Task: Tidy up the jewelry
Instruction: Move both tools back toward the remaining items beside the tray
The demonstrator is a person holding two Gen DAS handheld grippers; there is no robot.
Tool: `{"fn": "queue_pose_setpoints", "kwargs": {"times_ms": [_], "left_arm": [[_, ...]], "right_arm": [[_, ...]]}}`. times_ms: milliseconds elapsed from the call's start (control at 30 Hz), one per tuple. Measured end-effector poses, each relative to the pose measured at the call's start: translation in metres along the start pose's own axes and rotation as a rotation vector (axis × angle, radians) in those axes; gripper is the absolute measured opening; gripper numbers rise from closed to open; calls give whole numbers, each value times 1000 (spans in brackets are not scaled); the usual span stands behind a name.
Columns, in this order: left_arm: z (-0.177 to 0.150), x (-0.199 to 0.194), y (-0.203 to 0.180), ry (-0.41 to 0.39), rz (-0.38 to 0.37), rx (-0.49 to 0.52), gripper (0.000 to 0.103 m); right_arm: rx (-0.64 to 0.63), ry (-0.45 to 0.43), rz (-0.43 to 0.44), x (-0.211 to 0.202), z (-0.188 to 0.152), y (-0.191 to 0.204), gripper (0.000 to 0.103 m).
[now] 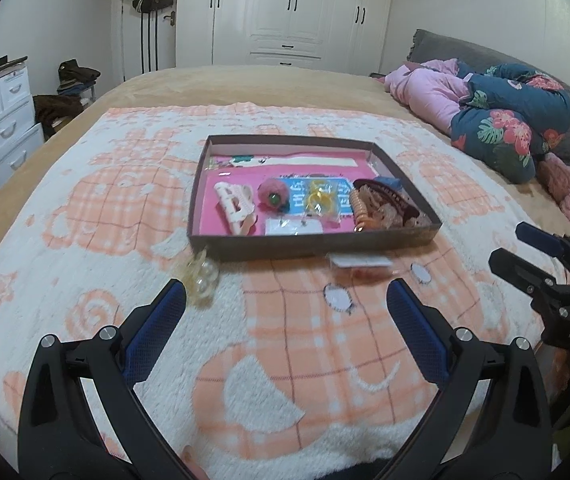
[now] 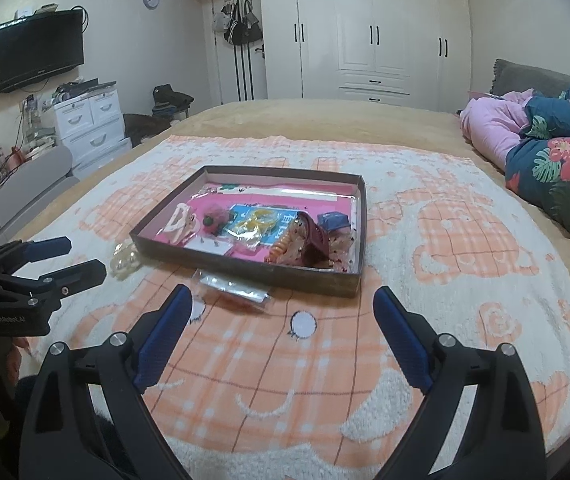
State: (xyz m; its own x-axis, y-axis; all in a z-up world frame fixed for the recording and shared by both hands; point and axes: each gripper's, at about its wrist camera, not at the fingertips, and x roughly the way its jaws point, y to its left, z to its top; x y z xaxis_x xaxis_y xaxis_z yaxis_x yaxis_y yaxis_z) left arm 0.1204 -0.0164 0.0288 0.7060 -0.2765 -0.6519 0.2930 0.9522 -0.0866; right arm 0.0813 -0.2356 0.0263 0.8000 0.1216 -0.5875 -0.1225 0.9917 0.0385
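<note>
A shallow dark box with a pink lining lies on the peach-and-white blanket; the right wrist view shows it too. Inside are a cream claw clip, a pink pompom, a yellow piece in a packet, an orange spiral tie and a dark red claw clip. Outside its front wall rest a pale pearly clip and a clear packet. My left gripper is open and empty, short of both. My right gripper is open and empty, with the packet just beyond its left finger.
A floral quilt and pink clothes are heaped at the bed's right side. White drawers and a grey seat stand off the left edge. Bare blanket stretches between the grippers and the box.
</note>
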Motion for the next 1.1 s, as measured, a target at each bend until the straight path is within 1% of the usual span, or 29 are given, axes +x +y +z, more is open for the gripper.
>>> {"fn": "queue_pose_setpoints", "kwargs": {"times_ms": [267,567,833,1100], "left_arm": [[-15,-8,12,7,17,-13,92],[-35,-13,24,21,29,-10,92],[-42,-5,39,62,60,-34,92],[-41,12,52,93,49,-69,92]], "right_arm": [[-23,12,-6,-4,-13,7,90],[-58,28,10,-3,-25,21,90],[-86,78,39,15,-38,37,90],[-117,112,46,41,-42,47,90]]}}
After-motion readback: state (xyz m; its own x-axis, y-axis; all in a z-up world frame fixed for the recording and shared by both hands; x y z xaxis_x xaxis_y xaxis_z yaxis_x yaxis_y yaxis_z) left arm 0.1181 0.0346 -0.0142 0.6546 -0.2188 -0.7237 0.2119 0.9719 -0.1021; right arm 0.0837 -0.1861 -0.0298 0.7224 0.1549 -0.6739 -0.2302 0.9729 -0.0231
